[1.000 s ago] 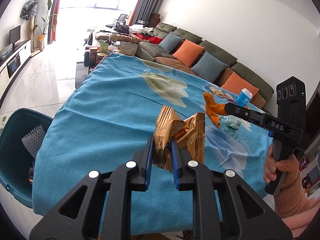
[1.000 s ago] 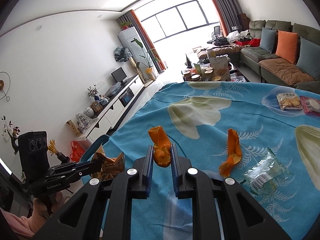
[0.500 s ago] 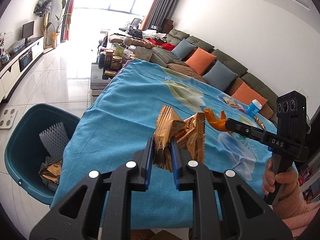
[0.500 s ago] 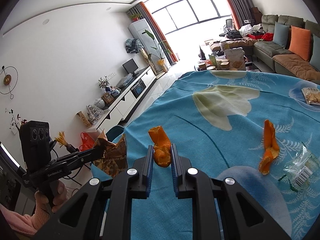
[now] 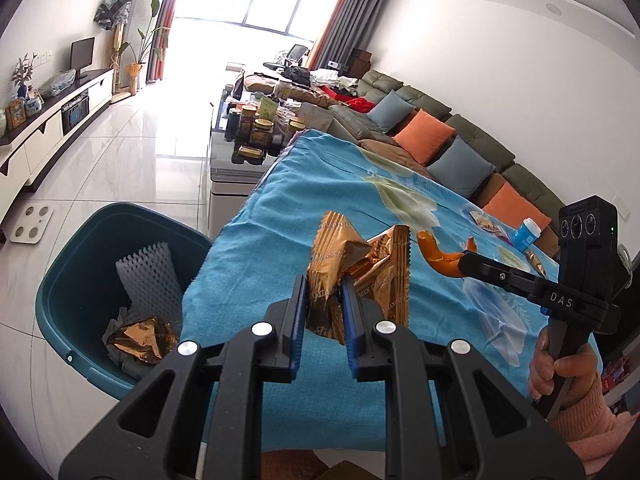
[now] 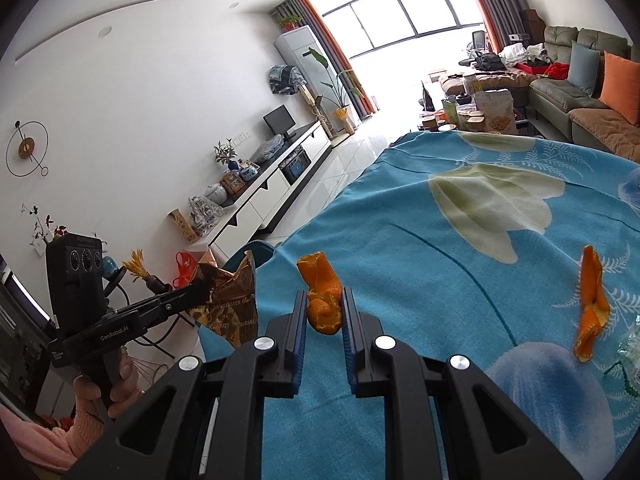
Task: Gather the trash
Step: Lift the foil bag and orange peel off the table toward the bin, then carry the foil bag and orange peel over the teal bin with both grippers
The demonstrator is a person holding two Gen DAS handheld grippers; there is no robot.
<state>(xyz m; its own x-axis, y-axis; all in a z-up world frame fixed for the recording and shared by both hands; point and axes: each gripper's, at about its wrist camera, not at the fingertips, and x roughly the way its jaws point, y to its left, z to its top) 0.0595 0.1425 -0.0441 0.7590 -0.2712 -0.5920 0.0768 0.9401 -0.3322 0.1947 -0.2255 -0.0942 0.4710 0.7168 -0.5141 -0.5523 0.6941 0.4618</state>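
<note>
My left gripper (image 5: 323, 300) is shut on a crumpled gold snack wrapper (image 5: 360, 276) and holds it above the table's left edge; it also shows in the right wrist view (image 6: 228, 300). My right gripper (image 6: 323, 312) is shut on a piece of orange peel (image 6: 322, 300), which also shows in the left wrist view (image 5: 438, 258). A teal trash bin (image 5: 80, 280) stands on the floor left of the table, holding a gold wrapper (image 5: 140, 338) and white foam netting (image 5: 150, 280). A second orange peel (image 6: 592, 304) lies on the blue tablecloth (image 6: 460, 280).
A clear plastic wrapper (image 6: 630, 348) lies at the table's right edge. A blue-and-white bottle (image 5: 528, 234) and snack packets (image 5: 486, 222) sit at the far side. A sofa with cushions (image 5: 440, 140) runs behind the table. A low coffee table with jars (image 5: 252, 132) stands beyond.
Both grippers have swung left toward the table's left edge with their loads. The teal bin has come further into the left wrist view.
</note>
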